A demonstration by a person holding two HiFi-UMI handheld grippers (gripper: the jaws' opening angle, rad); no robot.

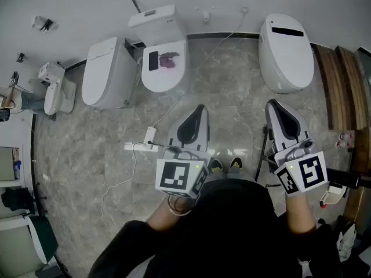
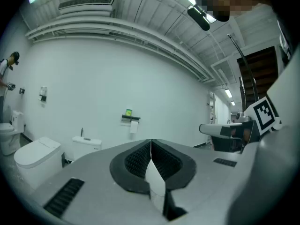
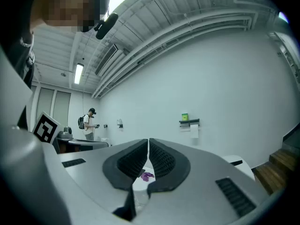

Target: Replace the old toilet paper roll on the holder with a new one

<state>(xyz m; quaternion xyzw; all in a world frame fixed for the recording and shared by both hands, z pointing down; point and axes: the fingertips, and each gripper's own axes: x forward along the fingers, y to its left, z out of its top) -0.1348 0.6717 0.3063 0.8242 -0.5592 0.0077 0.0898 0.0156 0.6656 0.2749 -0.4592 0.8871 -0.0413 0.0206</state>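
A toilet paper holder (image 2: 131, 119) is fixed on the far white wall, with a roll's paper (image 2: 134, 127) hanging from it and a small green box (image 2: 128, 112) on top. The right gripper view shows the same holder (image 3: 189, 122), its paper (image 3: 194, 131) and the green box (image 3: 185, 117). My left gripper (image 1: 199, 110) and right gripper (image 1: 273, 105) are held level side by side above the floor, far from that wall. Both are shut with nothing between the jaws, as the left gripper view (image 2: 151, 142) and right gripper view (image 3: 148, 141) show. No spare roll is in sight.
Three white toilets stand ahead: one at left (image 1: 107, 71), a middle one (image 1: 165, 68) with a black phone (image 1: 153, 60) and a purple item (image 1: 169, 59) on its lid, one at right (image 1: 285, 51). A power strip (image 1: 150, 136) lies on the marble floor. Wooden steps (image 1: 342, 86) are at right. A person (image 3: 87, 124) stands far off.
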